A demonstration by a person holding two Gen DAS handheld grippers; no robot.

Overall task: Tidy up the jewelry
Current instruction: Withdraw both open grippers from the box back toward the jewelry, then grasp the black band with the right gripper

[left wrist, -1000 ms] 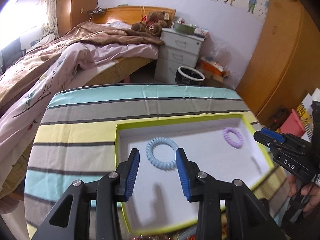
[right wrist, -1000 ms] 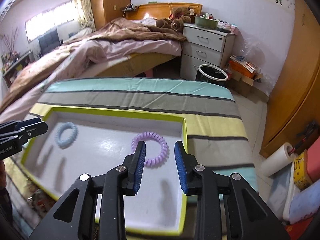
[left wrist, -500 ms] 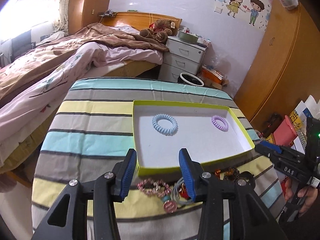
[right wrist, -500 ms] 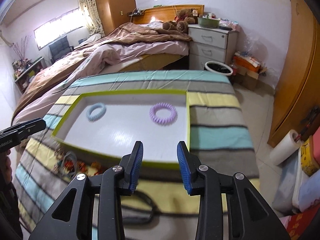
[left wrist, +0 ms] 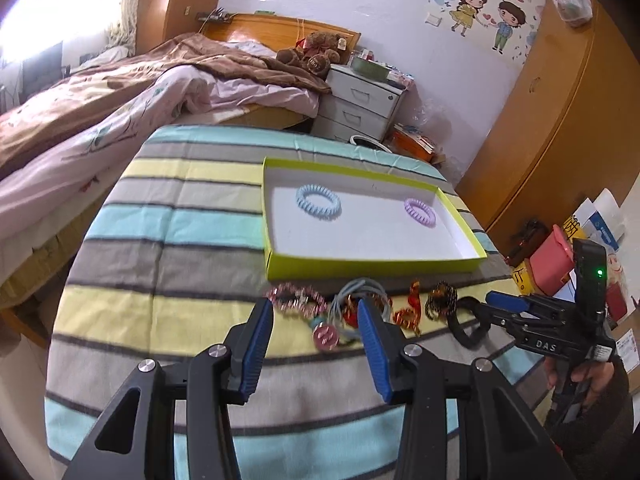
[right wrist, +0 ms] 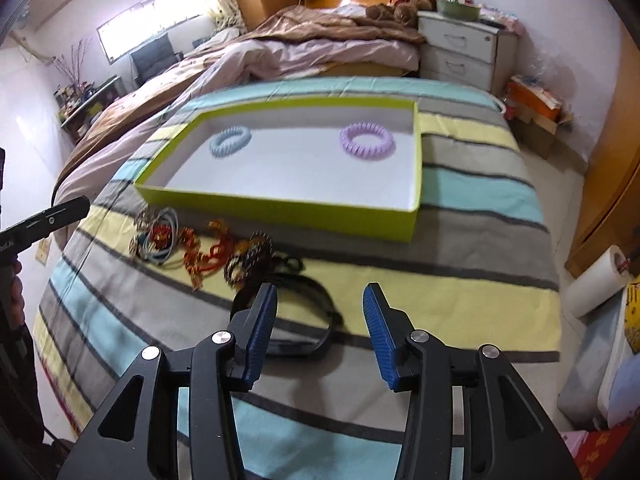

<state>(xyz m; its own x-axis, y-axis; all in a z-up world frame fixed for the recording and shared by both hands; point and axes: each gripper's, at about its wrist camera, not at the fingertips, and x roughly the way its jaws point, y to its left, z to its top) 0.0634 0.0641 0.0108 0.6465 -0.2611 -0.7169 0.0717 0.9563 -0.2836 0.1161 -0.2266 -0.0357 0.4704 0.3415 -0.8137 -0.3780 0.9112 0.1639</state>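
1. A shallow lime-edged tray (left wrist: 460, 220) lies on the striped counter (left wrist: 172, 240), long axis running left to right, its near wall facing the cameras. To the left of the tray the counter is bare striped cloth; a narrower strip runs along the tray's right end.
2. Inside the tray a blue coil hair tie (left wrist: 318, 202) lies flat toward the left end and a purple coil hair tie (left wrist: 419, 213) flat toward the right, well apart, with white floor open between and in front of them.
3. The unsorted jewelry sits in a loose row just in front of the tray's near wall: a pink beaded bracelet (left wrist: 294, 299), a tangle of thin blue-grey hair ties (left wrist: 362, 294) with a round pink charm (left wrist: 326, 336), a red-gold piece (left wrist: 410, 308), a dark beaded piece (left wrist: 442, 300) and a black band (right wrist: 304, 320) nearest the right.
4. The left tongs (left wrist: 316, 338) are spread above the pink bracelet and the tangle, pinching nothing.
5. The right tongs (right wrist: 320, 320) are opening over the black band, with part of the band seen between the pads but not gripped.
6. The tangle's separate pieces are blurred and overlap; how many there are cannot be told. The black band is partly hidden behind the right tongs' left pad.
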